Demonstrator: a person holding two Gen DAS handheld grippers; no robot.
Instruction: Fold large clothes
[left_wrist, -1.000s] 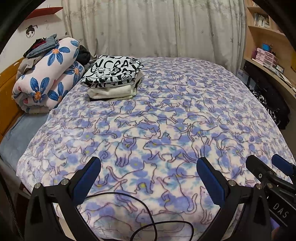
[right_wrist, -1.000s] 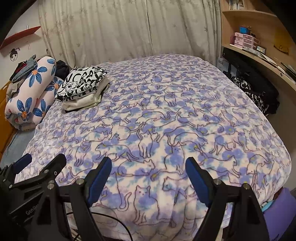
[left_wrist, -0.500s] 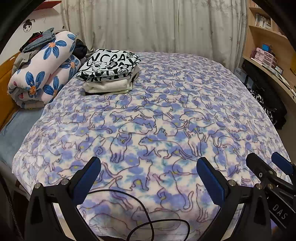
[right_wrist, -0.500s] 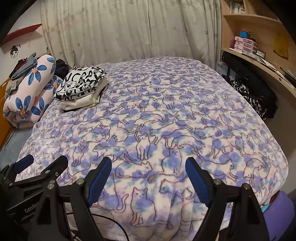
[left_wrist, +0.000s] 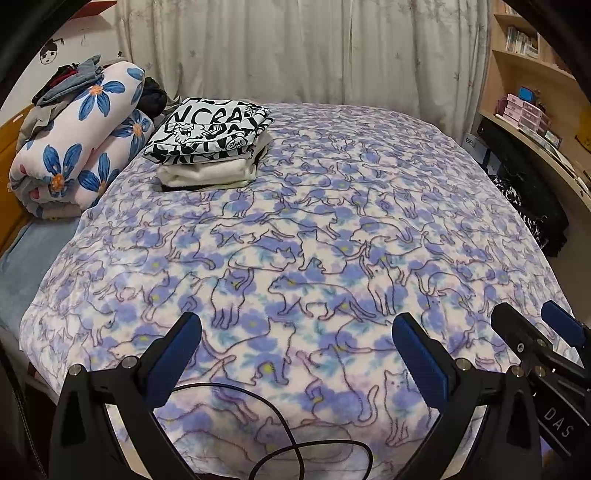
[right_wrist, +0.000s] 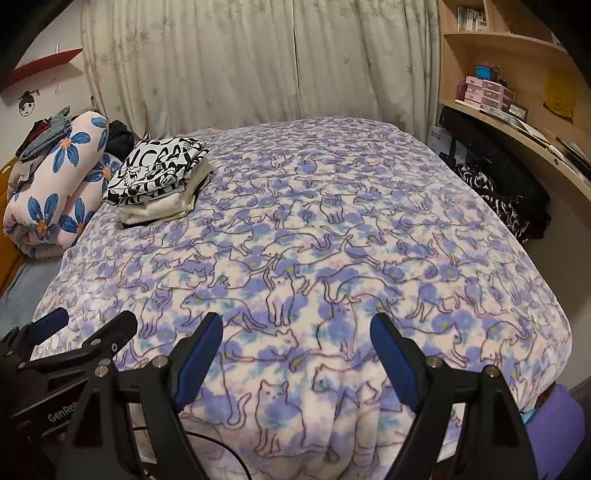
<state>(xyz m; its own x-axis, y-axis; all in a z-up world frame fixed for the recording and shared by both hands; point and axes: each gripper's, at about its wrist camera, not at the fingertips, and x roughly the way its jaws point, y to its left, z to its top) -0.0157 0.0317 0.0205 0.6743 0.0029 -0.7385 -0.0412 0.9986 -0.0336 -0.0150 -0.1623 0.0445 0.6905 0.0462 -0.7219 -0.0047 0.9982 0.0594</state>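
A stack of folded clothes (left_wrist: 210, 147) (right_wrist: 162, 181), topped by a black-and-white lettered shirt, sits at the far left of the bed. A purple cat-print blanket (left_wrist: 314, 236) (right_wrist: 332, 236) covers the bed. My left gripper (left_wrist: 297, 336) hangs open over the blanket's near edge, nothing between its blue pads. My right gripper (right_wrist: 297, 332) is open too, beside the left one, above the same near edge. Each gripper shows at the edge of the other's view. The stack lies well beyond both.
A rolled flower-print quilt (left_wrist: 77, 140) with loose garments on top lies at the far left by the wooden headboard. Curtains (right_wrist: 258, 62) hang behind the bed. A curved desk and shelves (right_wrist: 517, 110) line the right side, dark bags under them. A black cable (left_wrist: 280, 424) trails below the left gripper.
The left view has tipped slightly, so the bed and stack sit a little lower in frame. Both grippers stay open and in place.
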